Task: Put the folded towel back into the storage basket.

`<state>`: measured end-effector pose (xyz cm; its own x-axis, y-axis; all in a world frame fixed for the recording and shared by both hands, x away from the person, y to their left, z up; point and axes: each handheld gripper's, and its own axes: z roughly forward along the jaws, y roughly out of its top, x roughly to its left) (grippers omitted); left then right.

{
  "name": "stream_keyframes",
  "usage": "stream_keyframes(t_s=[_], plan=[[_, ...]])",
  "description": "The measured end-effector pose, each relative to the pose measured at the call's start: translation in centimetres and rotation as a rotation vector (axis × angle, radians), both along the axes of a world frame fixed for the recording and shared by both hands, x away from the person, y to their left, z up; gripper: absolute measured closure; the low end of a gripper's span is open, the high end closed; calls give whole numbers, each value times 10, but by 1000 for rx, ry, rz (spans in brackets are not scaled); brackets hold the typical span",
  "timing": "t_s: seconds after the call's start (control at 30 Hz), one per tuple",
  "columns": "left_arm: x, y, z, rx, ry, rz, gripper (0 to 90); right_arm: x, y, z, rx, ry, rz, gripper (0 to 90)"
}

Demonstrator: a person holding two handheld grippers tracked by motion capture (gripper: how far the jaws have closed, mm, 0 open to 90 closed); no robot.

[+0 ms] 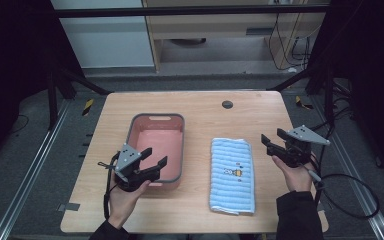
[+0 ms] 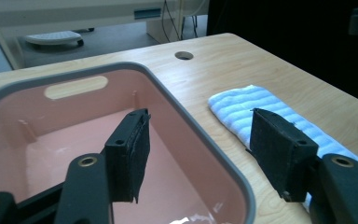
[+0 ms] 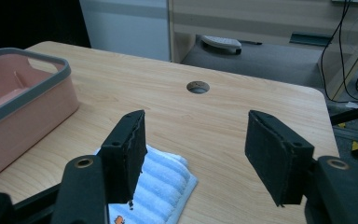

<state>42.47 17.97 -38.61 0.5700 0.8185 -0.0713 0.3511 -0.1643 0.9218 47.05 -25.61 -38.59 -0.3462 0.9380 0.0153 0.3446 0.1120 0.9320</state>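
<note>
No readable text, label or number shows anywhere.

Black left hand-held gripper point(image 1: 156, 157), grey three-cornered plate; matching right hand-held gripper point(image 1: 272, 139), trailing black cable; dark sleeves, brass-ringed screws

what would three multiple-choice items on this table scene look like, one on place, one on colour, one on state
1. Where does the folded blue striped towel lie?
A. inside the bin
B. on the wooden table, right of the bin
C. on the floor

2. What colour is the inside of the grey-rimmed plastic bin?
A. pink
B. green
C. black

3. How stands the left gripper?
A. shut on the towel
B. shut on the bin's rim
C. open, holding nothing

Answers: 1 B, the high view shows it flat on the tabletop beside the bin. 2 A, its walls and floor are pink. 3 C, its jaws stand apart over the bin's right rim.
</note>
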Motion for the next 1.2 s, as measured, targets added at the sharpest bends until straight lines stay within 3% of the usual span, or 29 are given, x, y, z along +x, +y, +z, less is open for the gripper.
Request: stream_keyframes(t_s=[0.33,0.83,1.2], plan=[[-2,-27,-7,29,11,-59,408,5,5,-4,-34,7,21,435],[-5,-63,-15,43,19,-135,457,14,9,-12,-23,33,36,431],[-9,-88,-30,61,43,-178,469,24,14,-21,-36,52,43,427]])
